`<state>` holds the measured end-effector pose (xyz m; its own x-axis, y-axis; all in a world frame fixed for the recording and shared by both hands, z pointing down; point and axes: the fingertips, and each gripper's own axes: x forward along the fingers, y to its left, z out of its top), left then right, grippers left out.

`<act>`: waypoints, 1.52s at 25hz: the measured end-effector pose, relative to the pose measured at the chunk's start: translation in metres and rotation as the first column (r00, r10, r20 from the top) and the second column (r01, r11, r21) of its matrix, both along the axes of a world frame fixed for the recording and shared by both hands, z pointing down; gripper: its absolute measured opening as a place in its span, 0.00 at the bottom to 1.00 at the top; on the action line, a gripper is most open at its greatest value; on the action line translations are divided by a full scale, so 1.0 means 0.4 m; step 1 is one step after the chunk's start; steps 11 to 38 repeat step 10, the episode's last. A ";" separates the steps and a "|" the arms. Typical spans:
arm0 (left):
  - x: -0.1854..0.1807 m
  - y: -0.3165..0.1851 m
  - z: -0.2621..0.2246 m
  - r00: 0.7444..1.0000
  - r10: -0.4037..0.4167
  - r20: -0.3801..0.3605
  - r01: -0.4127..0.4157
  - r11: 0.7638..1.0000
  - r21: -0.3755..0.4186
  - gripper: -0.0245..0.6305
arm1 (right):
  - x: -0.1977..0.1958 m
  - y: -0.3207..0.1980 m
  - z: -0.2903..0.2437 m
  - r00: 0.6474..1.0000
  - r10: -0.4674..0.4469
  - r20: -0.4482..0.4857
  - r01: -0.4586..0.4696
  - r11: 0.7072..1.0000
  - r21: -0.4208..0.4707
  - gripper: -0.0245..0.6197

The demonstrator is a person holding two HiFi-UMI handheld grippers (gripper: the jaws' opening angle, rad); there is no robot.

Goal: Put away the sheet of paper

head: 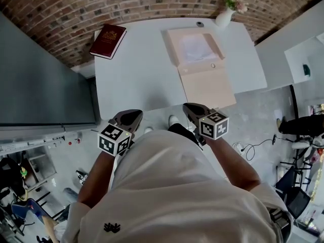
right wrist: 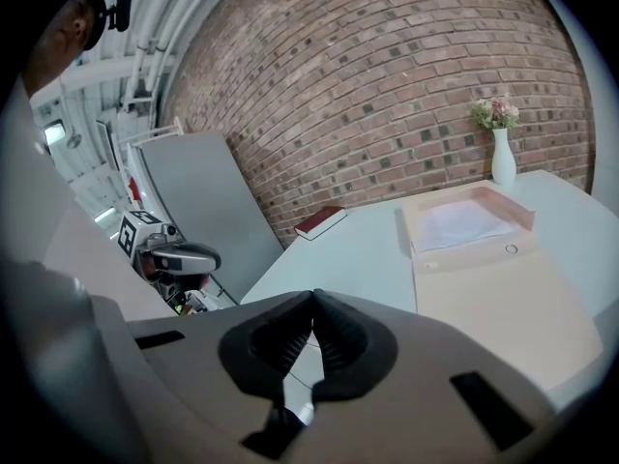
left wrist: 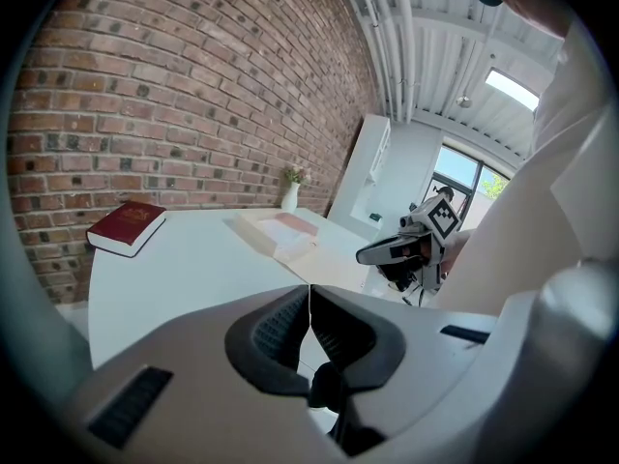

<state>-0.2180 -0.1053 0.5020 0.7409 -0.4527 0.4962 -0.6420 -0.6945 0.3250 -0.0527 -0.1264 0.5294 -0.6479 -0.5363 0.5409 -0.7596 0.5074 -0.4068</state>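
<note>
A white sheet of paper (head: 195, 47) lies inside an open pale-pink box folder (head: 202, 67) on the white table; the paper (right wrist: 462, 222) also shows in the right gripper view, the folder (left wrist: 280, 235) in the left gripper view. My left gripper (head: 132, 116) hovers at the table's near edge, left of the person's body, jaws shut and empty. The right gripper (head: 191, 108) is held at the near edge just below the folder's open flap, shut with nothing in it. Both are well short of the paper.
A dark red book (head: 108, 40) lies at the table's far left corner. A white vase with flowers (head: 226, 13) stands at the far right, a small dark round object (head: 200, 24) beside it. A brick wall runs behind; a grey panel (head: 40, 80) stands left.
</note>
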 end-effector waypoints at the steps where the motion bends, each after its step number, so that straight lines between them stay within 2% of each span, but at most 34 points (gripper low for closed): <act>1: 0.008 -0.006 0.000 1.000 -0.002 0.001 0.002 1.000 0.000 0.07 | 0.010 -0.007 0.001 1.000 -0.001 0.000 0.001 1.000 0.000 0.08; 10: 0.092 -0.091 -0.011 0.999 -0.031 0.022 0.031 1.000 -0.002 0.07 | 0.107 -0.116 0.011 1.000 -0.014 0.010 0.014 1.000 -0.001 0.08; 38: 0.092 -0.091 -0.011 0.999 -0.031 0.022 0.031 1.000 -0.002 0.07 | 0.107 -0.116 0.011 1.000 -0.014 0.010 0.014 1.000 -0.001 0.08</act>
